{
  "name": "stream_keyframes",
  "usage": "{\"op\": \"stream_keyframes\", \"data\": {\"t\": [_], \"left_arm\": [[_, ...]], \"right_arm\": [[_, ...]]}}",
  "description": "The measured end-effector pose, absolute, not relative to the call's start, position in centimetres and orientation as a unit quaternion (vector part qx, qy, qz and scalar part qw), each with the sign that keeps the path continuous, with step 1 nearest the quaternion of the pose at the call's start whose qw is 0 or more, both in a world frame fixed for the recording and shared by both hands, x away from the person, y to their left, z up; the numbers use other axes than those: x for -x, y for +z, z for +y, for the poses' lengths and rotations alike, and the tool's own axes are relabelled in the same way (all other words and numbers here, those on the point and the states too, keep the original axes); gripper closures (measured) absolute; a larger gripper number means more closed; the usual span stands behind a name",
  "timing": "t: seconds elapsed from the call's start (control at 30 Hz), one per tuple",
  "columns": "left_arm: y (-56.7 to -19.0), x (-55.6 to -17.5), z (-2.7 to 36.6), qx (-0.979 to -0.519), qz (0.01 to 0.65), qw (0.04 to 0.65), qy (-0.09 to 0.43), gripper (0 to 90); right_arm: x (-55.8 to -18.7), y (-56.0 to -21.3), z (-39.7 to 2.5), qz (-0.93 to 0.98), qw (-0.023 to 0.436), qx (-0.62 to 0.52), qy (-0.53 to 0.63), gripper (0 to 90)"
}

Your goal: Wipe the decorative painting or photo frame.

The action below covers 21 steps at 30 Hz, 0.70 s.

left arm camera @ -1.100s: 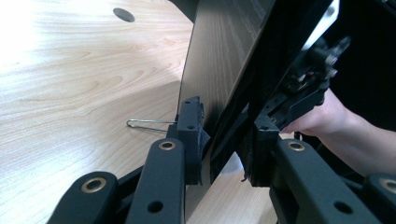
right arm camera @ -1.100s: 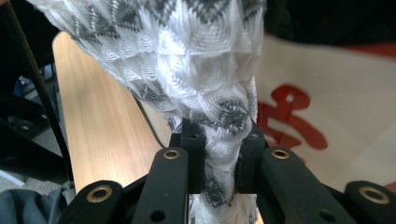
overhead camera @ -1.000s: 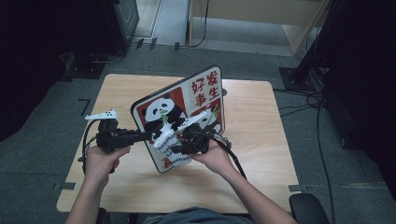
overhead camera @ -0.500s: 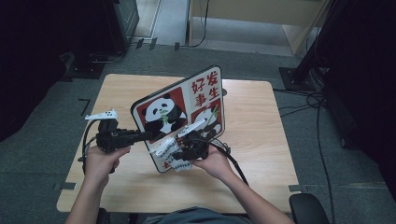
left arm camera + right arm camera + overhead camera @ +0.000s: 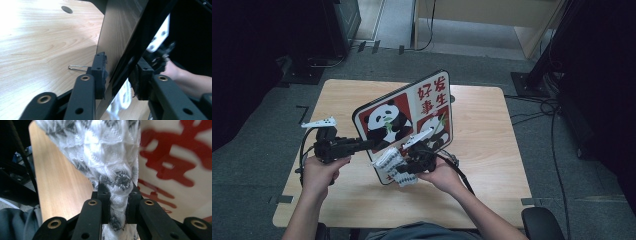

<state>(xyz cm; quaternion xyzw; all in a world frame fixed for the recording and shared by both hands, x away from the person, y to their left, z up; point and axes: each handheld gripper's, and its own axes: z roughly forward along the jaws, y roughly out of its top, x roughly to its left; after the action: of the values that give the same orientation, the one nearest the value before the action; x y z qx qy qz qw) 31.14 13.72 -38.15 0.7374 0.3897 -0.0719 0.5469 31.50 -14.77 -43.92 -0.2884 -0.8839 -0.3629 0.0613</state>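
Keep your left gripper (image 5: pixel 117 75) clamped on the edge of the upright panda-printed sign board (image 5: pixel 404 117). With the white-and-grey patterned cloth (image 5: pixel 110 162) pinched tight in your right gripper (image 5: pixel 117 202), press it flat and wipe the printed face evenly.

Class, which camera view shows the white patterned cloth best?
The right gripper view: the cloth is close and sharp, pinched in the right tool. The high view shows it small against the panda board. The left gripper view gives a white blur by the board's edge.
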Motion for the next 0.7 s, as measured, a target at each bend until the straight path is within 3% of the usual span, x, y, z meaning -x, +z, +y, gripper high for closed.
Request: {"op": "stream_keyframes", "data": {"t": [0.47,0.7], "left_arm": [[-37.7,-31.1,14.4,-0.742,0.383,0.546,-0.070,47.9],[-37.3,-30.8,15.3,-0.743,0.387,0.543,-0.050,45.6]], "right_arm": [[-32.5,-35.4,-14.6,-0.881,0.038,0.274,-0.385,79.9],[-33.6,-30.0,-13.5,-0.878,0.036,0.257,-0.402,79.8]]}}
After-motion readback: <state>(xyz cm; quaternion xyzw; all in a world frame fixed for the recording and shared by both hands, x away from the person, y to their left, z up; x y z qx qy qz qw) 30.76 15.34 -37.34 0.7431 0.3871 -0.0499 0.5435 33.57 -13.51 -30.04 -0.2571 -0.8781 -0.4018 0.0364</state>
